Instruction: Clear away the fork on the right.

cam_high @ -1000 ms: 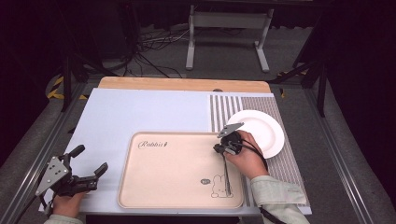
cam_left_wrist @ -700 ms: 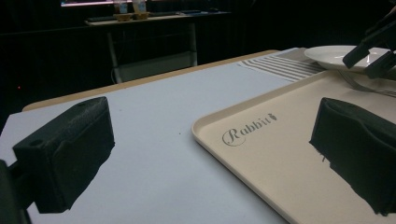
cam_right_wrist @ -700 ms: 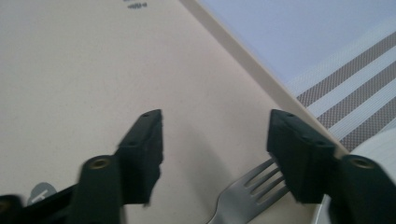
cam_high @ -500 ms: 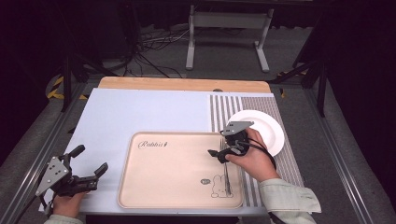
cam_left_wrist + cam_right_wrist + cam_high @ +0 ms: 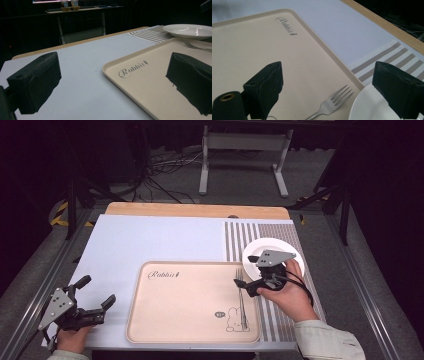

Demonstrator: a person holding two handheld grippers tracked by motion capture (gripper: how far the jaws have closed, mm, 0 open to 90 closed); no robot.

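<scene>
Dark floor with cables and a metal stand is seen beyond the counter, which is covered by a pale blue mat with a wooden strip along its far edge. On the near part of the counter a beige tray printed with the word "Rabbit" is laid flat. A fork is found lying on the right side of the tray, parallel to its right edge, tines toward the far side; in the right gripper view the tines are seen close to the tray's rim. A white plate is set on a striped placemat just beyond the tray's far right corner. The right tongs are held in the air just above the fork's tine end; their jaws have just been opening and are now spread wide, with nothing pinched between them, the fork lying free below and between the two pads in the right gripper view. The left tongs are held low at the near left corner of the counter, well apart from the fork, jaws spread and empty, directed toward the tray's left edge.
</scene>
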